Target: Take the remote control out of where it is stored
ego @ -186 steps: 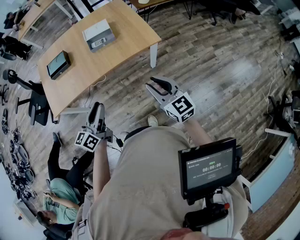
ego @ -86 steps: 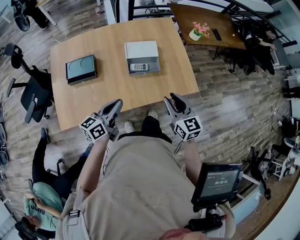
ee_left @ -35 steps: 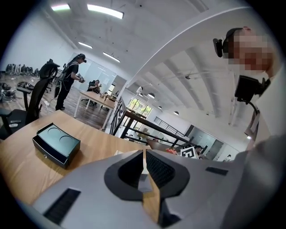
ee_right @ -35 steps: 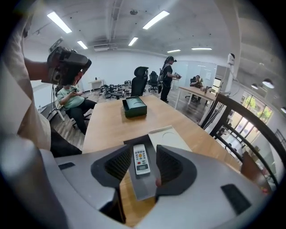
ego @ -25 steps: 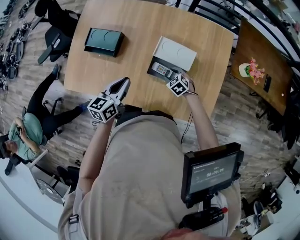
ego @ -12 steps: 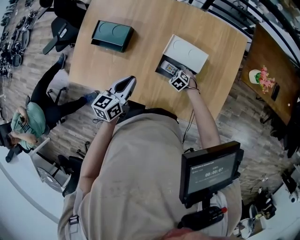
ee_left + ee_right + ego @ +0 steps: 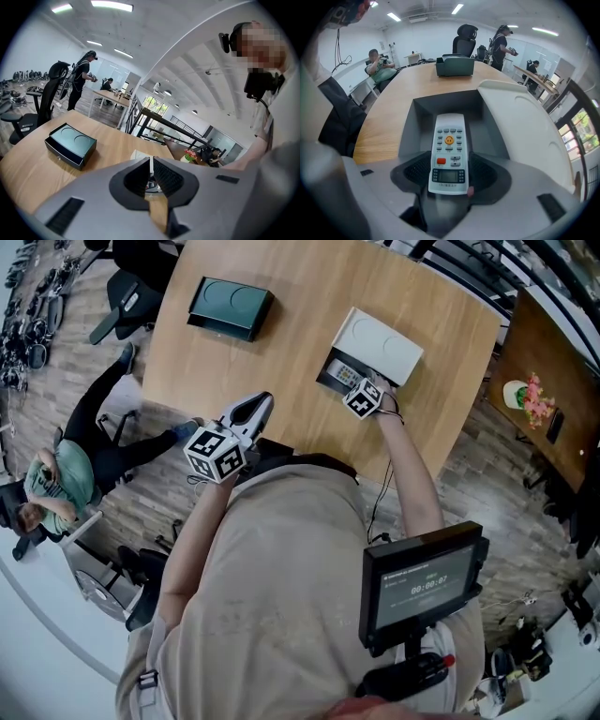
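Observation:
A white remote control (image 7: pixel 449 150) with grey buttons and an orange one lies face up in the open grey drawer (image 7: pixel 417 122) of a white box (image 7: pixel 380 345) on the wooden table (image 7: pixel 281 343). My right gripper (image 7: pixel 450 174) reaches into the drawer. Its jaws are opening and stand on either side of the remote's near end, not pressing on it. In the head view the right gripper (image 7: pixel 353 383) covers part of the remote (image 7: pixel 339 373). My left gripper (image 7: pixel 257 409) is shut and empty, hanging at the table's near edge; the left gripper (image 7: pixel 150 176) faces across the table.
A dark green box (image 7: pixel 230 307) stands at the table's far left, also seen as the dark box (image 7: pixel 70 144). A seated person (image 7: pixel 42 488) and office chairs (image 7: pixel 127 301) are to the left. A darker table with flowers (image 7: pixel 530 399) stands to the right.
The person walked up to the table. Over the last second my right gripper has moved forward into the open drawer, over the remote. My left gripper has stayed by the table edge.

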Action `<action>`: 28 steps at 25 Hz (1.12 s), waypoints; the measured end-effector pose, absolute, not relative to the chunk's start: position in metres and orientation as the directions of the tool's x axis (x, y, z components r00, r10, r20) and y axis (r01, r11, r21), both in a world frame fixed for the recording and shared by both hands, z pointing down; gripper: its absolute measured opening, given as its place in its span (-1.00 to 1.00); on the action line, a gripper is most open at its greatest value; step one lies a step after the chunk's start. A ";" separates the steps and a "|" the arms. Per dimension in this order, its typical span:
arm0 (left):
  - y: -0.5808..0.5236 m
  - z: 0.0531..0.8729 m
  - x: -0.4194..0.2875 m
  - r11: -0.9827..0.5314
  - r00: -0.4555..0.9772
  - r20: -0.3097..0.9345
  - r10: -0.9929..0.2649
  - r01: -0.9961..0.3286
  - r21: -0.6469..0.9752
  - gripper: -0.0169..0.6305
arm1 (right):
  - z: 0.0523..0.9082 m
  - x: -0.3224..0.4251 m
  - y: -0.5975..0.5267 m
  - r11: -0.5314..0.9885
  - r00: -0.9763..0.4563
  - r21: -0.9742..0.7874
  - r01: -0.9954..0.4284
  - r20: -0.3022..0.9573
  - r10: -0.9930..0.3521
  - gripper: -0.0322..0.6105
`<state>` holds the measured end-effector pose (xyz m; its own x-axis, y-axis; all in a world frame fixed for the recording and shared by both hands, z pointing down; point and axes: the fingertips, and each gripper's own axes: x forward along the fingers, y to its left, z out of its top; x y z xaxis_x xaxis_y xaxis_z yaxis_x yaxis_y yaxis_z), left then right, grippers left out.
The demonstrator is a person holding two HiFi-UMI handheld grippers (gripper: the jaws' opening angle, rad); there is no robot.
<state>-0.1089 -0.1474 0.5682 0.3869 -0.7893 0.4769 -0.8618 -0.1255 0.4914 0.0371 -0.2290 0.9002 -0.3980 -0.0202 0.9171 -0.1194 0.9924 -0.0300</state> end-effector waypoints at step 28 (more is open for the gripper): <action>-0.104 0.554 -0.103 -0.125 0.372 0.462 -0.805 -0.868 0.480 -0.92 | 0.887 0.038 -0.229 0.991 -0.389 0.099 -0.087 0.912 -0.126 -0.12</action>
<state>-0.1033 -0.1044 0.5545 0.3718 -0.8051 0.4622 -0.8682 -0.1253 0.4801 0.0385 -0.2295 0.8871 -0.3894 -0.1257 0.9125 -0.0870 0.9912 0.0995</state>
